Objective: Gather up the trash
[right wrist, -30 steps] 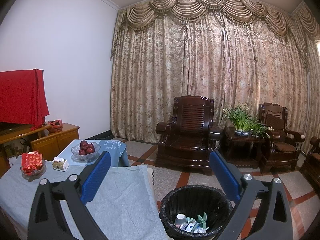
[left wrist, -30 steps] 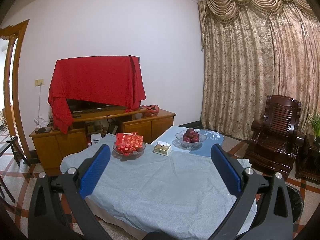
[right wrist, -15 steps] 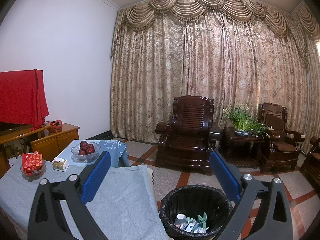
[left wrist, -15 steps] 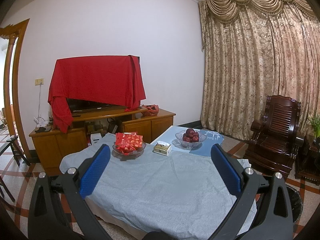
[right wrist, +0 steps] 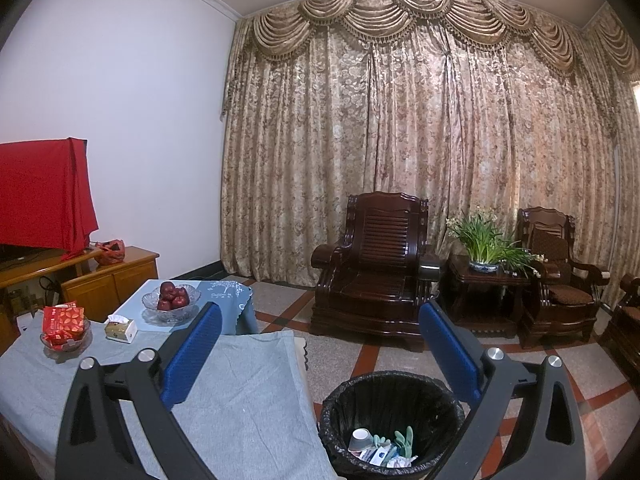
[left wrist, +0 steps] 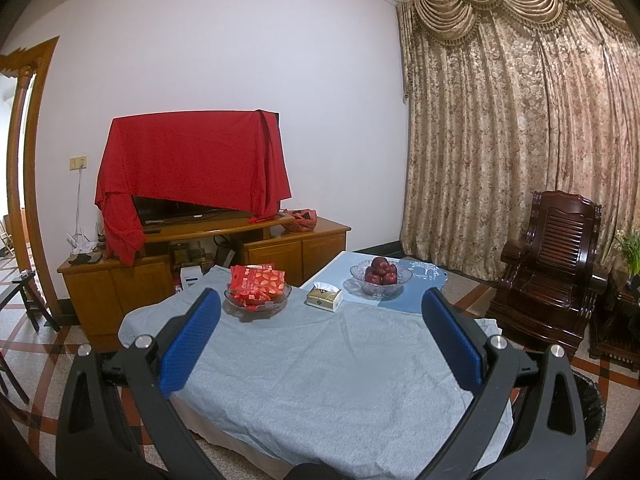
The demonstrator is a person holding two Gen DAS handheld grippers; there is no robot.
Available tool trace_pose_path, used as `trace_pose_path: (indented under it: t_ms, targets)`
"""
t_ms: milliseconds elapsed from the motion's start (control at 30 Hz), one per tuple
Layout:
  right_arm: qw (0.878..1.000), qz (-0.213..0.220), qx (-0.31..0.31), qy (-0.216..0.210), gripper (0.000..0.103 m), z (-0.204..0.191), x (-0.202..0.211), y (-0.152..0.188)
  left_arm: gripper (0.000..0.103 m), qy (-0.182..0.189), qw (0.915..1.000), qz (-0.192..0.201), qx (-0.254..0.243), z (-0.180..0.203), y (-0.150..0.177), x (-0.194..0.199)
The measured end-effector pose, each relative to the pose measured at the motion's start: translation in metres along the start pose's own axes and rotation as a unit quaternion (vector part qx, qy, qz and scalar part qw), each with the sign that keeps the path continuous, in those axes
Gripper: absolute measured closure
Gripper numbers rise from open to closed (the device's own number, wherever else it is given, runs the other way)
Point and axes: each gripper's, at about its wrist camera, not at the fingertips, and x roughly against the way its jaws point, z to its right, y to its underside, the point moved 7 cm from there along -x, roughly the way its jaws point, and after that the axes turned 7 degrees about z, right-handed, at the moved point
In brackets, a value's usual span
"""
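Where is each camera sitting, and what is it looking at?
Left wrist: sits on the left gripper, facing across the grey-clothed table to the red-draped TV; only its open blue-padded fingers show.
Right wrist: sits on the right gripper, facing the curtain and armchairs, with the black trash bin below; only its open fingers show.
Shared: the table, apple bowl, tissue box and red packet dish.
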Motion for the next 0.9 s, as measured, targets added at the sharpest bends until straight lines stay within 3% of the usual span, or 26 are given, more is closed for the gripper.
trace_pose_path:
  t_ms: [900]
  targets:
    - [1.0, -0.001, -0.001, 0.0, 0.006, -0.0018, -0.0026, 0.0002, 0.005, 0.002, 1.0, -0.002, 0.002, 0.0057, 0.0008, 0.0021]
